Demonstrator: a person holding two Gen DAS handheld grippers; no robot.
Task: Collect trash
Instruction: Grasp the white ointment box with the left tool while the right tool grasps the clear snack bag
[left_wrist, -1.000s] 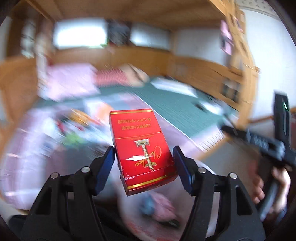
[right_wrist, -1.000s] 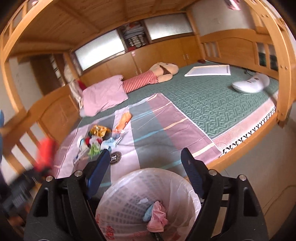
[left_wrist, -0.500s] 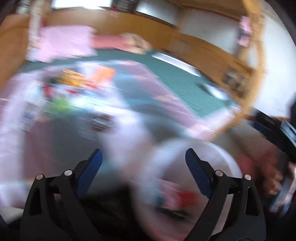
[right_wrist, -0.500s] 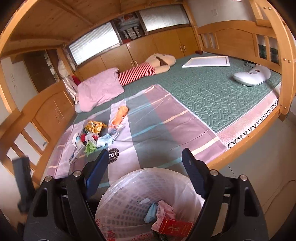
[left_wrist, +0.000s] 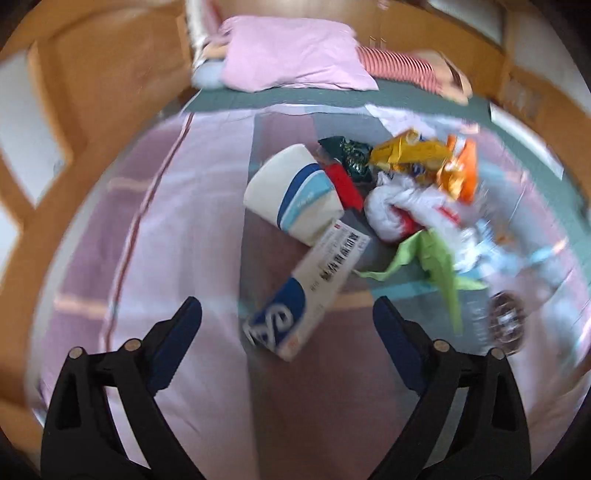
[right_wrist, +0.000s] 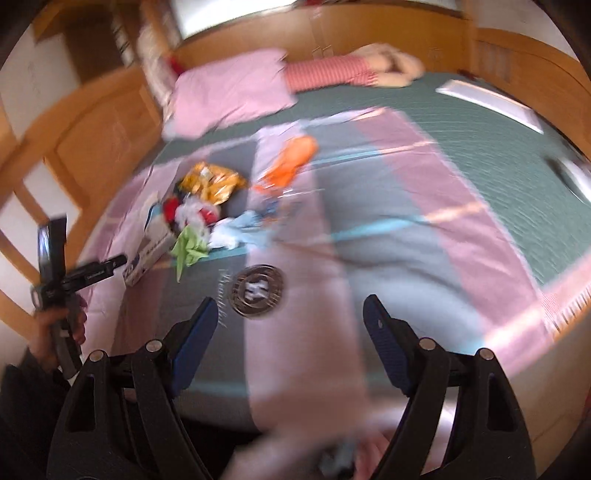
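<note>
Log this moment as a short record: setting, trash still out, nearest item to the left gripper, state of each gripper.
setting: striped sheet on a wooden-framed bed
trash still out: paper cup, blue and white box, yellow wrapper, green paper, white plastic bag
nearest to left gripper: the box, ahead of the fingertips, untouched
left jaws: just been opening, nothing between them
right gripper: open, empty

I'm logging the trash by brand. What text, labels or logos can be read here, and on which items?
White and blue carton: dark characters, too blurred to read.
White and blue paper cup: small print, unreadable.
Round dark emblem on the striped sheet: blurred.
Nothing is legible.
</note>
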